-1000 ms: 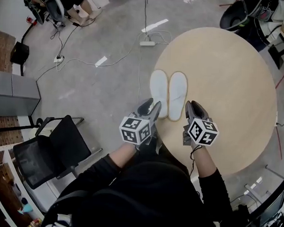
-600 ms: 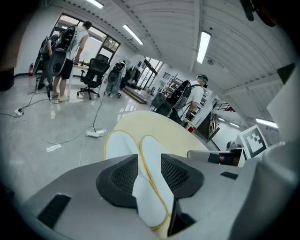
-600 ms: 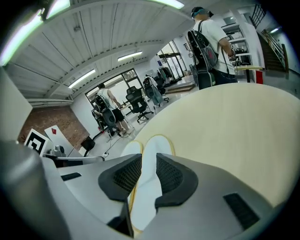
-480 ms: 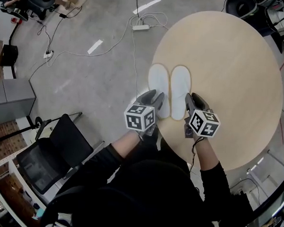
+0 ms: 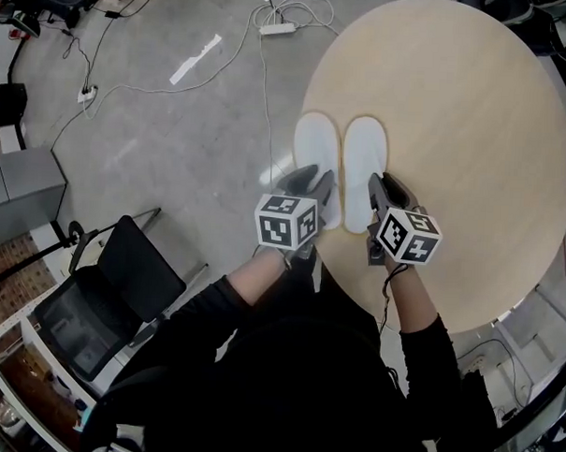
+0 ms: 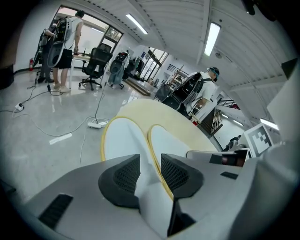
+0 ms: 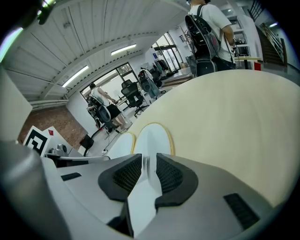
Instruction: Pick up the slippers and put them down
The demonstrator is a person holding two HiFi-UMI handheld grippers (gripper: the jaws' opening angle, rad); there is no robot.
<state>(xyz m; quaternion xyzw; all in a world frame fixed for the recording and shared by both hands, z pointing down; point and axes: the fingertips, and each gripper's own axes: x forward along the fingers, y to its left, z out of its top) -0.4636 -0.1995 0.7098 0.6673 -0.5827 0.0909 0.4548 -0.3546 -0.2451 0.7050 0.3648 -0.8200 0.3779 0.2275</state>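
Two white, yellow-edged slippers lay side by side, soles flat, near the edge of a round wooden tabletop [image 5: 474,135] closest to the person: the left slipper [image 5: 316,161] and the right slipper [image 5: 363,163], toes pointing away. One tool hovered at each heel. The left tool [image 5: 313,182] had just been opening its jaws, and its own view showed them apart, with the left slipper's heel end in the gap and the pads not seeming to press it. The right tool [image 5: 386,189] stood open more narrowly, the right slipper's heel visible between its jaws, apparently ungripped.

Both slippers looked thin, light and soft, so each would probably droop from a heel pinch. The stitched heel rim seemed the firmest place to grip, with a gentle squeeze likely enough.
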